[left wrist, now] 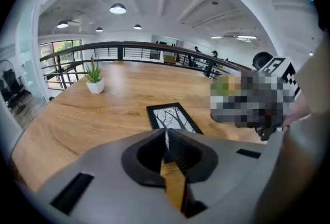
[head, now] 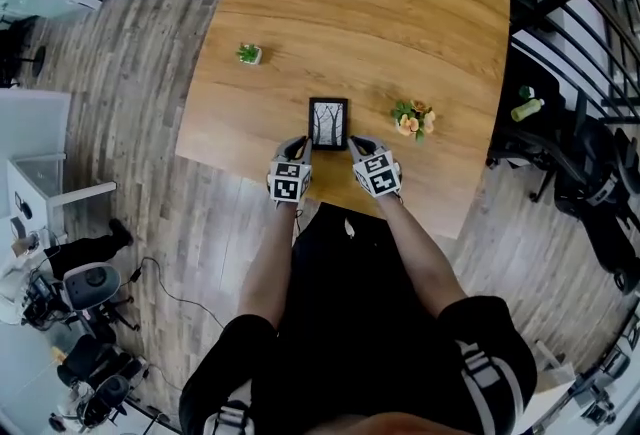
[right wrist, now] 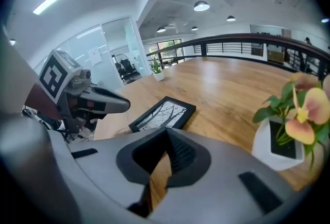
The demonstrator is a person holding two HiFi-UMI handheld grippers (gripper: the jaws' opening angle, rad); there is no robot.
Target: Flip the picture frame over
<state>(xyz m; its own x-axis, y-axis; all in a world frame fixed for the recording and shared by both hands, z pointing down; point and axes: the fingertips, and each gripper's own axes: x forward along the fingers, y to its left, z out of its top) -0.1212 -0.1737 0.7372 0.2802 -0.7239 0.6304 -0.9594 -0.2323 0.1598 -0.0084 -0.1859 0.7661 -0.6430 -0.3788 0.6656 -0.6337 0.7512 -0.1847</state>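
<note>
One picture frame (head: 328,123) is seen lying flat, print side up, on the wooden table (head: 380,13) near its front edge, just ahead of the two grippers and between them. The left gripper (head: 299,147) and the right gripper (head: 358,146) are each clenched on nothing, with their jaws brought together. Two potted plants are counted: a small green plant (head: 249,54) well apart to the left, and a flowering plant (head: 414,119) near the frame's right side. The bare-tree print and the ceiling lamps (left wrist: 117,9) are made out only in the gripper views. The table's whole outline is given only by the head view.
</note>
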